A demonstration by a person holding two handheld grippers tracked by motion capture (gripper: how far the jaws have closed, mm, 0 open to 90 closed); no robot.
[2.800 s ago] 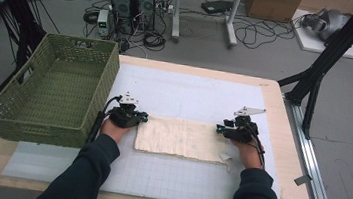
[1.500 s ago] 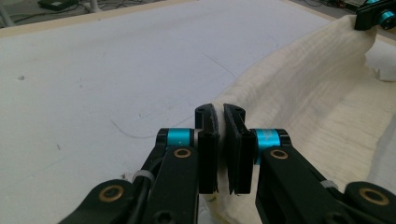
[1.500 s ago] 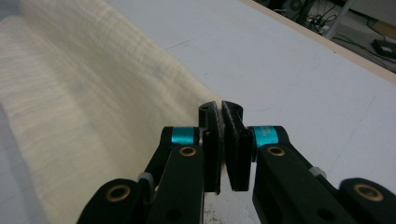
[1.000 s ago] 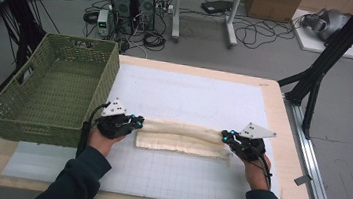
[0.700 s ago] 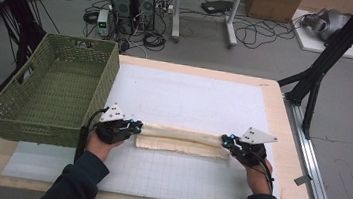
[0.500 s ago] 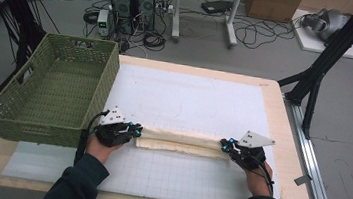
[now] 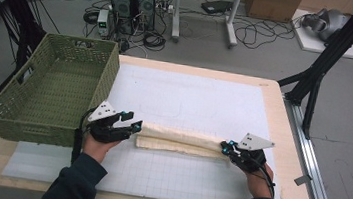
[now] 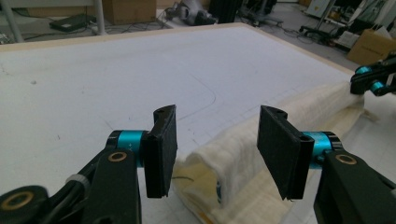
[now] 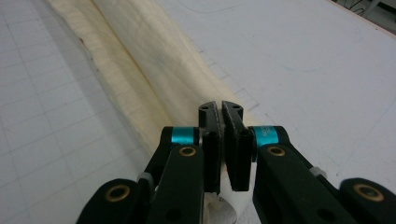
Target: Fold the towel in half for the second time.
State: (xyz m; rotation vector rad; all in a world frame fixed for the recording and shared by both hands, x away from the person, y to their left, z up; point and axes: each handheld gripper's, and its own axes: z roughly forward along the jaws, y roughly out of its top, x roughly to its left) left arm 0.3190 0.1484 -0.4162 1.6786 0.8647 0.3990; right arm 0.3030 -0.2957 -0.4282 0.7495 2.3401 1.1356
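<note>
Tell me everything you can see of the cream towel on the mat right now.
The towel is cream terry cloth, folded over into a long narrow band lying flat on the white grid mat, its far edge a rounded fold. The left gripper has just been opening: its jaws stand apart on either side of the towel's end, not pressing it. The right gripper stays shut on the other end.

In the right gripper view, the cloth's (image 9: 154, 70) corner is hidden between the closed jaws of the right gripper (image 9: 223, 140); how much fabric is pinched cannot be judged. The left gripper view's bottom edge cuts off the cloth's near end. In the high view, both forearms are cut off below, and the basket's (image 7: 49, 90) far wall hides floor cables behind.
</note>
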